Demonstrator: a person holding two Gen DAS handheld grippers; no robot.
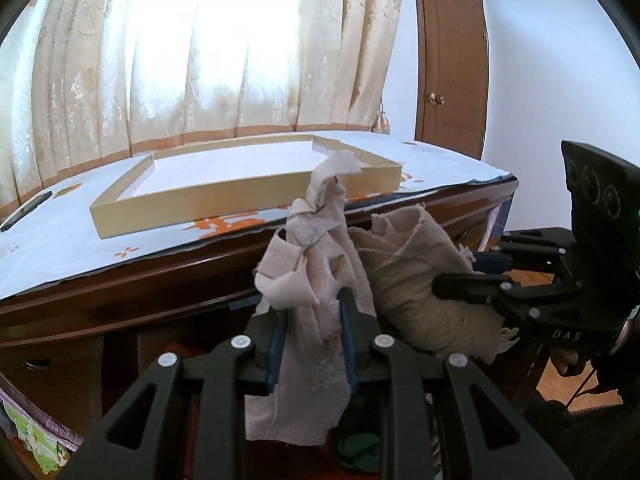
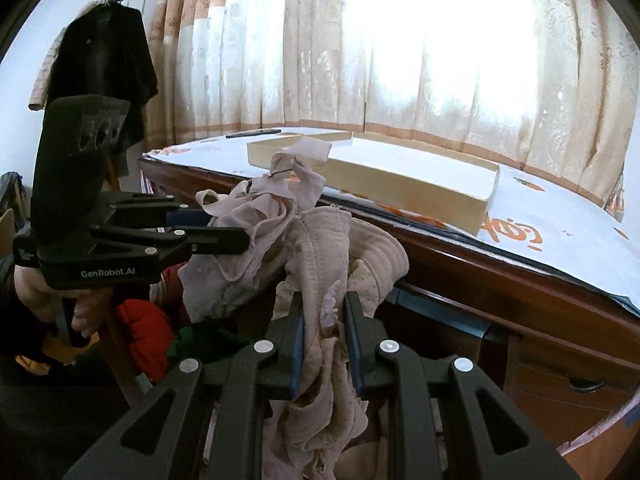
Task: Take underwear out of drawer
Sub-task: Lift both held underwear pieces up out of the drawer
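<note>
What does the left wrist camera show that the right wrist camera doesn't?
Only the left wrist view shows the brown door with its brass knob, and the right claw from outside, gripping beige underwear.

Only the right wrist view shows the dark jacket hanging on a rack, red clothing below, and the left claw from outside.

Both show the curtain, the shallow wooden tray on the desk's patterned cover, and each claw shut on pale underwear.

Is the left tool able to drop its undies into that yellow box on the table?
Probably yes. The left tool holds pale underwear up in front of the table, and the open box sits just ahead with nothing blocking.
</note>
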